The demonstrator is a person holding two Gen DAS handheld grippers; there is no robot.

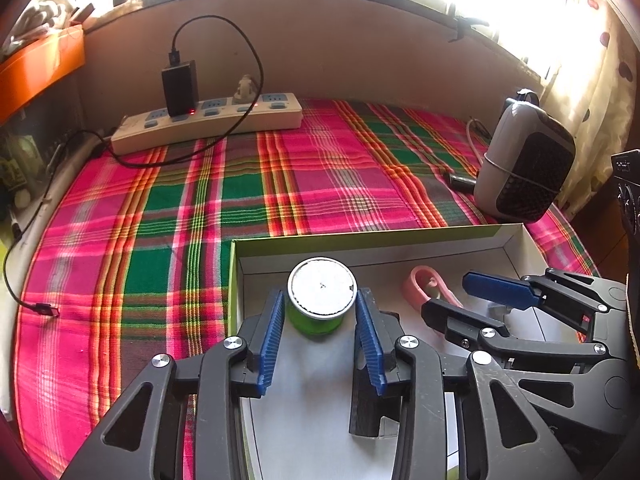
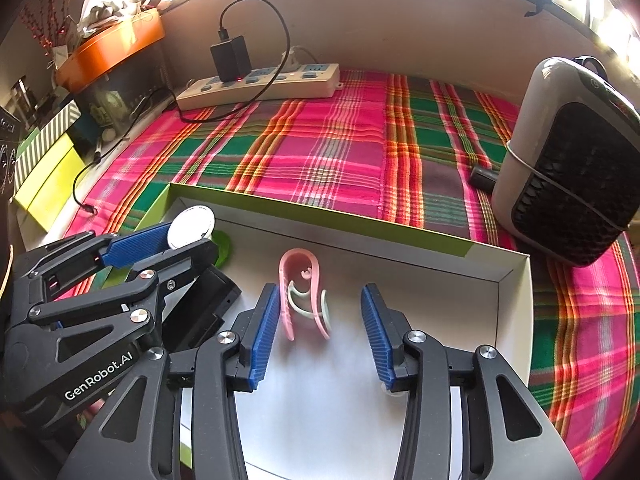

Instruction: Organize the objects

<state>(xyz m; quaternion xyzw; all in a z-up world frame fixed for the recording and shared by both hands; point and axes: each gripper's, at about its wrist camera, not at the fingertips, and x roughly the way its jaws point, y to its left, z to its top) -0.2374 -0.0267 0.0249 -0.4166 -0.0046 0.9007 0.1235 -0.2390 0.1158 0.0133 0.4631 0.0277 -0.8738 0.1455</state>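
I had both tongs down inside the shallow white box (image 1: 516,248) with the green outer wall, which sat on the plaid cloth (image 1: 280,184) over the table. My left tongs (image 1: 320,312) stood apart, 1 blue pad on each side of the small green can (image 1: 316,322) with the silver lid; I saw a sliver of gap at both pads, so they flanked it without clamping. The can stood upright near the box's far left corner. My right tongs (image 2: 320,312) were apart too, wide open around the pink clip (image 2: 300,292), which lay flat on the box floor, closer to the left pad than the right, and I could not tell if it touched that pad. A dark flat object (image 2: 200,312) lay on the box floor under the left tongs; I could not make out what it was. Beyond the box, a power strip (image 1: 208,122) with a black charger (image 1: 180,88) plugged in ran along the back wall, and a grey-and-black heater (image 2: 568,160) stood just beside the box's far right corner.
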